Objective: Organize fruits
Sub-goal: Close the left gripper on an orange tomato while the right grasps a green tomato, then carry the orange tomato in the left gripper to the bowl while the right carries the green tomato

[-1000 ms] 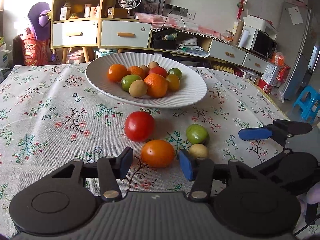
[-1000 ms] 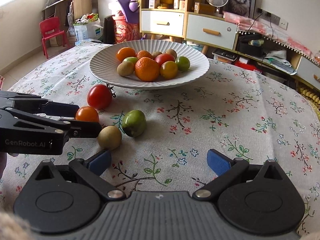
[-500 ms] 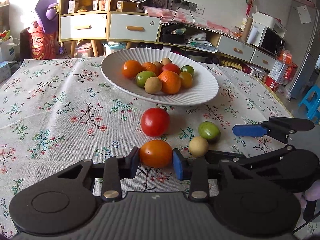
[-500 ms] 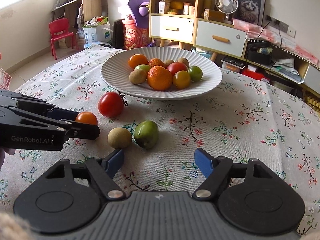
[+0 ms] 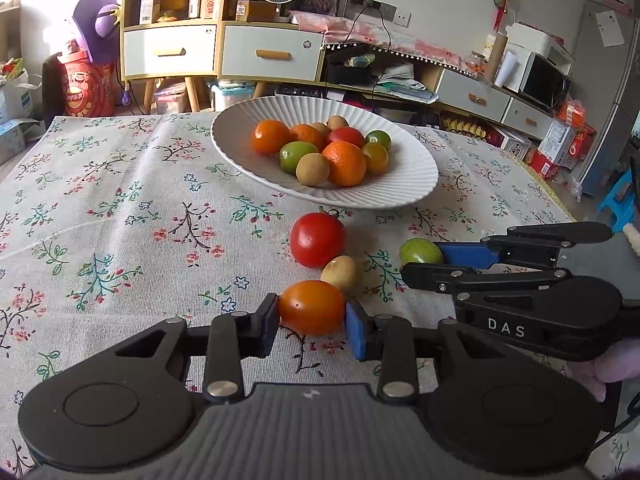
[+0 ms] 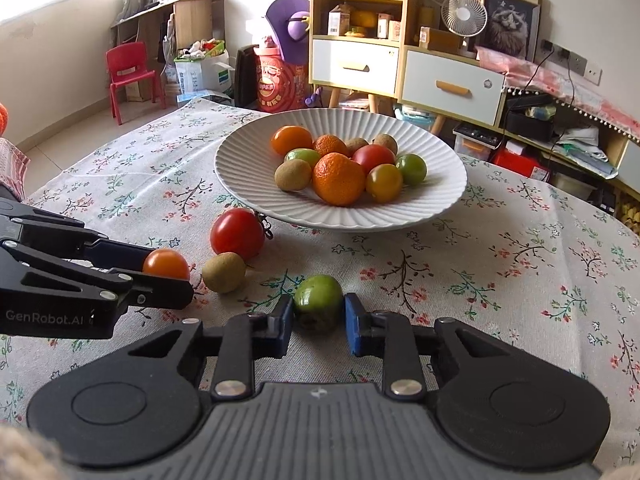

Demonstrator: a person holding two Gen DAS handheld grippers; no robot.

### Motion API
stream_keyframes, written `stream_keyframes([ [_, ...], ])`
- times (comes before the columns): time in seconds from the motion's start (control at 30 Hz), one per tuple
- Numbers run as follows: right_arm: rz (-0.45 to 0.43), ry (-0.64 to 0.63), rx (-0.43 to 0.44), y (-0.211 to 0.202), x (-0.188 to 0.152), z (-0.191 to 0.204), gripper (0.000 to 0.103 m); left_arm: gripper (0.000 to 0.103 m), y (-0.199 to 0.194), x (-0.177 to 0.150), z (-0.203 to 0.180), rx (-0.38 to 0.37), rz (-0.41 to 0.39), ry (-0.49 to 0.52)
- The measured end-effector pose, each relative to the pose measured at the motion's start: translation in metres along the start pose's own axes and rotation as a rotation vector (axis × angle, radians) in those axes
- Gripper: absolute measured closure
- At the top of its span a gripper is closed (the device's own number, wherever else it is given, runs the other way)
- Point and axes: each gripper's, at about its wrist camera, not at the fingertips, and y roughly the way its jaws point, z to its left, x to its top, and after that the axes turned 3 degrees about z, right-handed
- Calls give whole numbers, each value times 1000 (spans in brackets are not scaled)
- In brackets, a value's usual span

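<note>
Clamped on an orange tomato (image 5: 312, 307), the jaws of the left gripper (image 5: 312, 320) press their pads against both of its flanks in the left wrist view, low over the floral tablecloth (image 5: 120, 216) and in front of the white plate (image 5: 416, 184); a side-on hold like this suits a round, smooth fruit, since the pads meet it at its widest part. Between that tomato and the plate lie a red tomato (image 5: 318, 239) and, touching it, a small brown fruit (image 5: 339, 273), both loose on the cloth. To the right of these, the right gripper (image 5: 440, 258) reaches in from the side with a green fruit (image 5: 420, 251) at its tips. In the right wrist view the right gripper's (image 6: 319, 312) jaws are shut on that green fruit (image 6: 318, 300), one pad on each side, on the cloth just short of the plate (image 6: 440, 200). The left gripper (image 6: 168, 276) enters from the left with the orange tomato (image 6: 166, 264) between its fingers, while the brown fruit (image 6: 223, 272) and red tomato (image 6: 237, 232) sit between it and the plate. The plate already holds a heap of mixed fruit, so both gripped pieces likely belong there, leaving two still to collect.
</note>
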Motion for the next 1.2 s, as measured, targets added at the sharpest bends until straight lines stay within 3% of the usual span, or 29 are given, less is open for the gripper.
stream_keyframes([
  [0.47,-54,105,26,-27,10,-17,79,78,-11,11,-10,-37,-56,-19],
  [0.6,-79,158,22,-26,18,-29,79,78,-10,19,-18,-50,-74,15],
  [0.93,-113,240,31,-8,44,-65,79,78,24,57,-33,-103,-117,-6],
  [1.2,-58,194,43,16,59,-71,79,78,54,65,-39,-107,-93,-4],
])
